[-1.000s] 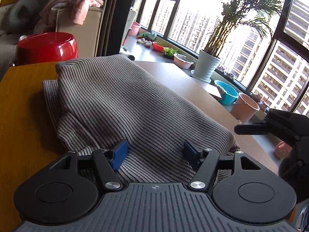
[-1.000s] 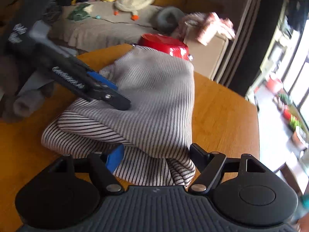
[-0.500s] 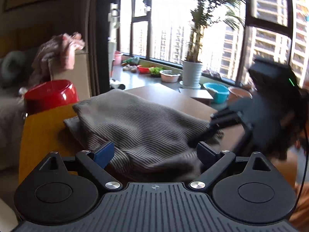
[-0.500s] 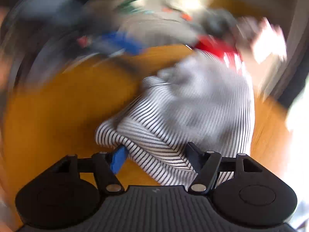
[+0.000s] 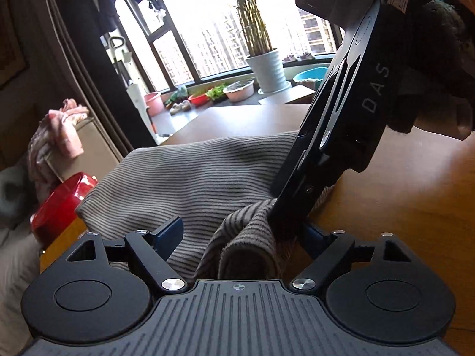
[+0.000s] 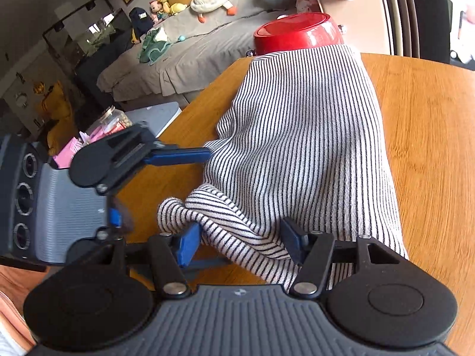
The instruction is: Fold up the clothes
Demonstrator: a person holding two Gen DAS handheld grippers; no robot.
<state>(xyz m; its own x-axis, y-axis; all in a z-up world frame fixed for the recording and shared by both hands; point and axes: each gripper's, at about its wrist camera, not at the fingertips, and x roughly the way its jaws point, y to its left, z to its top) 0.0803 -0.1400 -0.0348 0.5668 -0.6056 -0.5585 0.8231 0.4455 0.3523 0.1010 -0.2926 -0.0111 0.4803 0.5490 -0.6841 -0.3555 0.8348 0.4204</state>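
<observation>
The left gripper (image 5: 240, 237), a black two-finger tool with blue pads and a ribbed grey body, points downward with its jaws spread wide; they have just been closing a little, with striped cloth bunched between them but the left pad (image 5: 170, 233) clear of it. The right gripper (image 6: 240, 238), of the same build, has just been narrowing its jaws, and both blue pads (image 6: 188, 244) now touch a gathered fold. In the left wrist view it reaches in from the upper right, tilted steeply, held by a dark-gloved hand (image 5: 430, 59).
</observation>
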